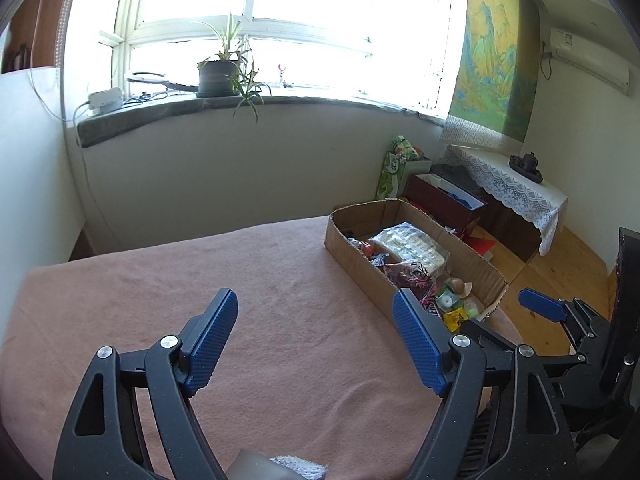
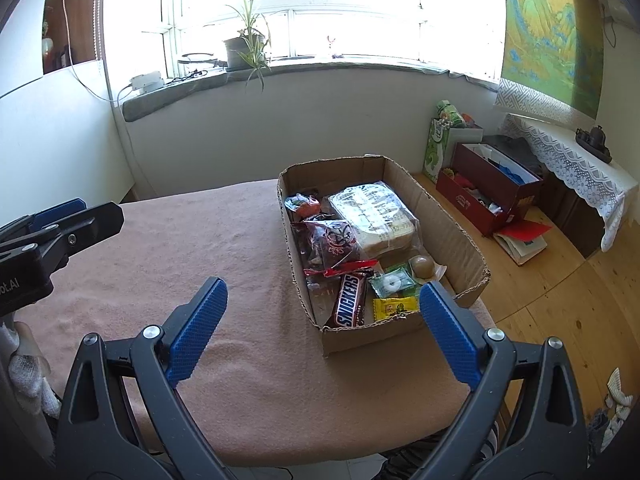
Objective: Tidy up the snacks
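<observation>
A shallow cardboard box (image 2: 452, 232) sits at the right end of a table with a pink cloth (image 2: 224, 248). It holds a clear pack of white wrapped snacks (image 2: 374, 212), a dark red bag (image 2: 332, 242), a Snickers bar (image 2: 351, 301), a yellow packet (image 2: 394, 308), a green-white candy (image 2: 390, 282) and a brown round sweet (image 2: 424, 266). The box also shows in the left wrist view (image 1: 352, 258). My right gripper (image 2: 322, 314) is open and empty just before the box's near end. My left gripper (image 1: 316, 326) is open and empty over bare cloth, left of the box.
The table's right edge drops to a wooden floor (image 2: 560, 292). On the floor stand a dark red box (image 2: 480, 196) and a green bag (image 2: 436, 152). A lace-covered side table (image 2: 576, 160) is at the far right. A potted plant (image 2: 244, 50) sits on the windowsill.
</observation>
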Available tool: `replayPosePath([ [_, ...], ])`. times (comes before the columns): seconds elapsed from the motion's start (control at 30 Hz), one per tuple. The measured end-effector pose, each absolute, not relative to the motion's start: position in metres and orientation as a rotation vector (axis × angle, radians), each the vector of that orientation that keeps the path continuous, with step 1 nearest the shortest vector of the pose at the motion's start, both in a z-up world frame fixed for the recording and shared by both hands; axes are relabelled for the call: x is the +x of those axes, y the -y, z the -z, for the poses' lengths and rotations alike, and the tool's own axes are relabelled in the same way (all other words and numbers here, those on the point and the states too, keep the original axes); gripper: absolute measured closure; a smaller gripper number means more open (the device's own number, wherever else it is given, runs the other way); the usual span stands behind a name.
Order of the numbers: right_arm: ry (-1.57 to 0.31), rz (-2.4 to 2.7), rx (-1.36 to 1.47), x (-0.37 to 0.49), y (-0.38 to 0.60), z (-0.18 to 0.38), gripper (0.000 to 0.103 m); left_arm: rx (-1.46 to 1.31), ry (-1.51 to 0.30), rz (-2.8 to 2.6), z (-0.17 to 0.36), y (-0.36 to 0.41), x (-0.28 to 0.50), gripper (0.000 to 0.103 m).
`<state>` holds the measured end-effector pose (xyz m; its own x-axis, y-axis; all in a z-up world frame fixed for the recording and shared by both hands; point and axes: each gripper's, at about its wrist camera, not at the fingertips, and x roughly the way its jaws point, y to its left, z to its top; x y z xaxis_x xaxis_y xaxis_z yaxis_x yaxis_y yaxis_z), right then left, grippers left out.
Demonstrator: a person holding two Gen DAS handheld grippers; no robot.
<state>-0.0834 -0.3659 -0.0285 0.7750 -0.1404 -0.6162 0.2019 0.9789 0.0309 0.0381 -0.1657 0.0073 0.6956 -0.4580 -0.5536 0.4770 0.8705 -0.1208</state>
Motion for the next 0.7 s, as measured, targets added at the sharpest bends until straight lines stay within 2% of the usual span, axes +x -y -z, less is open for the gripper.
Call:
replayPosePath([
  [0.7,-0.674,0.170,0.088,-0.0770,0.3614,0.0342,0.004,0.021,-0.623,0.513,-0.0040,0.1600,0.0410,0.023],
])
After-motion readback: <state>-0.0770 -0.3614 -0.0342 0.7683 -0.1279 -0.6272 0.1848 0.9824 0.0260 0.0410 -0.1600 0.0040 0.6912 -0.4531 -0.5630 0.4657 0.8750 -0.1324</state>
